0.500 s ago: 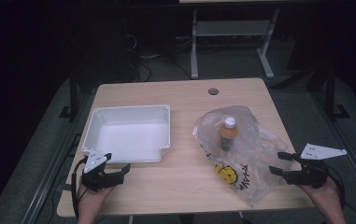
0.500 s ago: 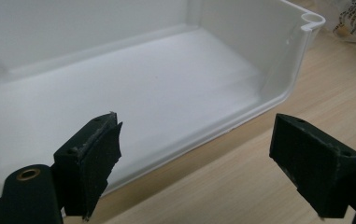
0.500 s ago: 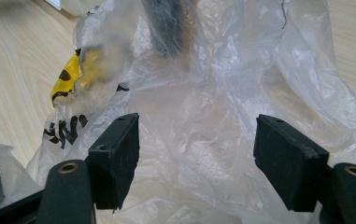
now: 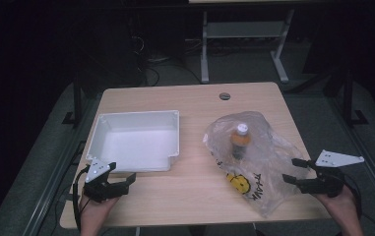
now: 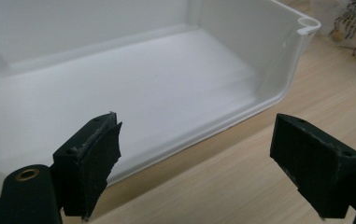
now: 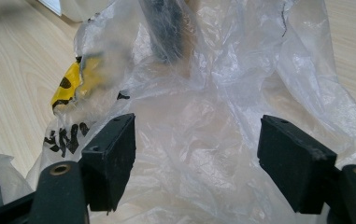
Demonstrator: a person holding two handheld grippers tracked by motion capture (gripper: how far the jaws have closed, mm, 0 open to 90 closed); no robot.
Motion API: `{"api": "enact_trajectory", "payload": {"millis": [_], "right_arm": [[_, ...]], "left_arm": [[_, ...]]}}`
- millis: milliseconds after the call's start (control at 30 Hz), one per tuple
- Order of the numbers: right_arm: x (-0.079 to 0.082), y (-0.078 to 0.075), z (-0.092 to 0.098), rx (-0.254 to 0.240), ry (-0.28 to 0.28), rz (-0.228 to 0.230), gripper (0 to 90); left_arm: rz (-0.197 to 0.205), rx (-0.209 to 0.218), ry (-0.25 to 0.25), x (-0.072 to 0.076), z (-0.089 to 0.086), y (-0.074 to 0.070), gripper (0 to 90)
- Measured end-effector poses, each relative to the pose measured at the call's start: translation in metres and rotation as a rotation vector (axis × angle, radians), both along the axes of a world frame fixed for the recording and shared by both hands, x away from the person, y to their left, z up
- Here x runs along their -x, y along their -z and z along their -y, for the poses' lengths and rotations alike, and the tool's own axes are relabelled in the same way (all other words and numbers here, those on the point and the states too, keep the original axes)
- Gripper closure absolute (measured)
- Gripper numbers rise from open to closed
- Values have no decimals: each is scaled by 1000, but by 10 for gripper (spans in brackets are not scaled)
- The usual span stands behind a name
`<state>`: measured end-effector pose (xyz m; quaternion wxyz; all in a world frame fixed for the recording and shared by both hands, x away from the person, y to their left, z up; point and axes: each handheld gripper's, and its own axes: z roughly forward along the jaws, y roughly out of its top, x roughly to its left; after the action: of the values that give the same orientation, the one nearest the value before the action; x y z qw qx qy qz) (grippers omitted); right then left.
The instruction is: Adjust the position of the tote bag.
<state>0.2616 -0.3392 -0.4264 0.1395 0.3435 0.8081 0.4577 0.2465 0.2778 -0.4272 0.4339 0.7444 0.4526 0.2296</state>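
Right gripper view, right gripper (image 6: 196, 154) wide open, over plastic bag (image 6: 222, 93).

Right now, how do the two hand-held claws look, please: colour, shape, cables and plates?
Both are black two-jaw tools. The left claw carries a small grey three-cornered plate and a black cable looping beside it. The right claw has a larger pale triangular plate. Close up, each shows blocky jaws with brass-coloured rivets.

This looks like a lab or test room rather than a home. A light wooden tabletop (image 4: 195, 196) with a cable hole (image 4: 225, 96) stands on grey carpet (image 4: 42, 162) in a dark room. Behind it are loose cables (image 4: 150, 69) on the floor and the white metal legs of another desk (image 4: 244, 44).
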Motion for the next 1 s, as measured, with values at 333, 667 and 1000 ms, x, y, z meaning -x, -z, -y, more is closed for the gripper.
{"api": "enact_trajectory", "payload": {"millis": [333,667,1000], "right_arm": [[3,-4,-4,-6,3,19,260],[2,-3,-4,-9,-1,12,260],[3,-4,-6,-14,-12,22,260]], "left_arm": [[3,-30,36,2,4,-3,144],[0,-51,56,-1,7,-2,144],[7,-58,59,0,8,-3,144]]}}
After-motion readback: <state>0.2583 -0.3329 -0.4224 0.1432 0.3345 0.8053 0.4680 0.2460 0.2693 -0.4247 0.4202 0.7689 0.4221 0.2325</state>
